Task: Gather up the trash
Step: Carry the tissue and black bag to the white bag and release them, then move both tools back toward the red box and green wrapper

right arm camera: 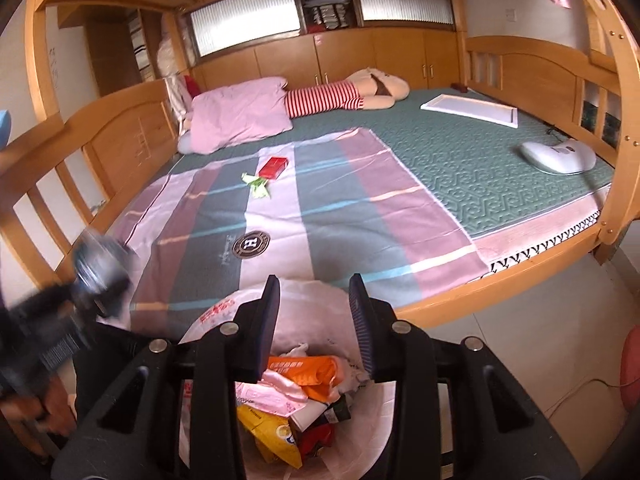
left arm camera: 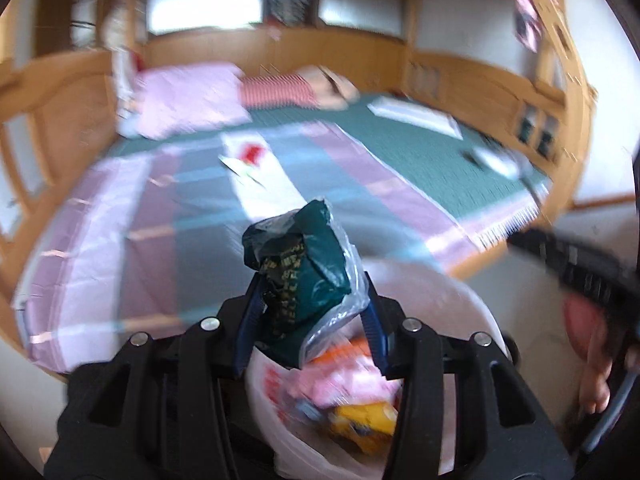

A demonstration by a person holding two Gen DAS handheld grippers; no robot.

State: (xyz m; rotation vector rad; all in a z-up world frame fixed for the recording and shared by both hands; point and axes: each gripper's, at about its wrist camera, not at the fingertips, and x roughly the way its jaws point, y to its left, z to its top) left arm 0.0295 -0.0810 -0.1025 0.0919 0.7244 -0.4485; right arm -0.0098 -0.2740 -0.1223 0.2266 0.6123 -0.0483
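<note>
My left gripper point(left arm camera: 310, 292) is shut on a crumpled dark green wrapper point(left arm camera: 304, 256) with clear plastic around it, and holds it just over the white-lined trash bin point(left arm camera: 460, 300). The bin contains orange, pink and yellow packaging point(right arm camera: 304, 372). In the right wrist view my right gripper point(right arm camera: 315, 284) stands open above the same bin point(right arm camera: 224, 312), with nothing between its fingers. A small red box point(right arm camera: 273, 167) and a green-and-white wrapper point(right arm camera: 256, 186) lie on the striped sheet of the bed. The left gripper shows as a blur at the left edge point(right arm camera: 100, 272).
A wooden bunk bed frame point(right arm camera: 520, 272) surrounds the green mattress. On the mattress lie a pink pillow point(right arm camera: 240, 112), a striped plush toy point(right arm camera: 344, 94), a white board point(right arm camera: 472, 110) and a white device point(right arm camera: 558, 156). Tiled floor point(right arm camera: 540, 340) lies to the right of the bin.
</note>
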